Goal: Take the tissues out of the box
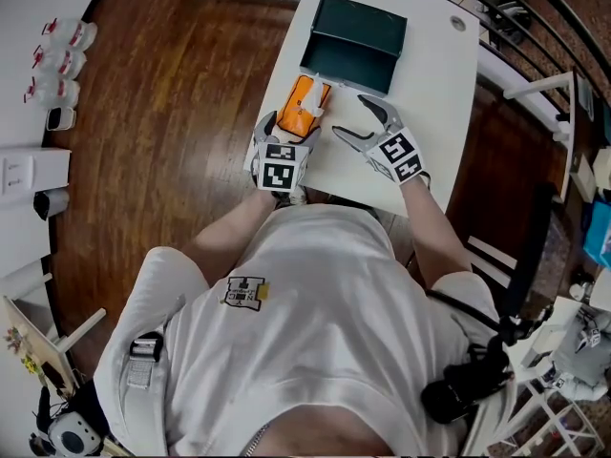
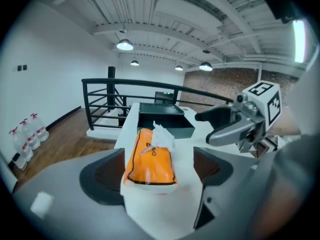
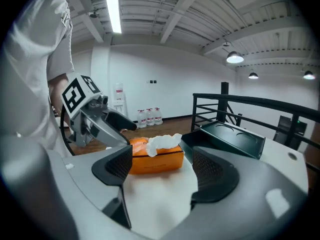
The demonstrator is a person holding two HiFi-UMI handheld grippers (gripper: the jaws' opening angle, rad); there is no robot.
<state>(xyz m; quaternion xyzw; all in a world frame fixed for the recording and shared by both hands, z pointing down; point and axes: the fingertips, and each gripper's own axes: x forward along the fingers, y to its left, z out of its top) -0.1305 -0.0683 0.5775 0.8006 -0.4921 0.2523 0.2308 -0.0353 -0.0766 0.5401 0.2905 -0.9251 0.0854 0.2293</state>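
Observation:
An orange tissue pack (image 1: 302, 103) lies on the white table (image 1: 430, 84), and a white tissue (image 1: 316, 112) sticks up out of its slot. My left gripper (image 1: 289, 128) straddles the pack's near end. In the left gripper view, the pack (image 2: 149, 159) sits between the wide jaws of my left gripper (image 2: 159, 154), with a gap at the right pad, so it is open. My right gripper (image 1: 351, 115) stands open just right of the pack, with only bare table between its fingers. In the right gripper view, the pack (image 3: 155, 161) and tissue (image 3: 162, 143) lie ahead of my right gripper (image 3: 162, 156).
A dark green tray (image 1: 355, 29) stands on the table just beyond the pack. The table's left edge runs close beside the pack, with wooden floor (image 1: 172, 113) below. Several water bottles (image 1: 62, 60) stand by the wall at far left. A black railing (image 2: 100, 91) lies beyond the table.

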